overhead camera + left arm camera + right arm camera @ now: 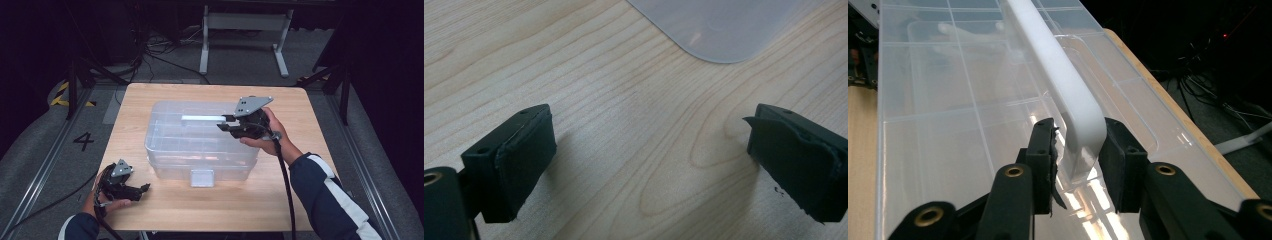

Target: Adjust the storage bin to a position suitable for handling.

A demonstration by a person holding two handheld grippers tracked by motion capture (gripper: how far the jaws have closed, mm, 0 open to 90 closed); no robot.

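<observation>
A clear plastic storage box point(200, 145) sat in the middle of the wooden tabletop point(300, 200), lid on, with a white handle point(1058, 75) lying along the lid's top. The right claw point(1079, 155) had its 2 jaws on either side of the handle's near end, pinching it; the right pad pressed the handle, the left sat tight beside it. The left claw point(649, 165) rested low over bare tabletop just in front of the box's near-left corner, jaws spread wide around nothing.
</observation>
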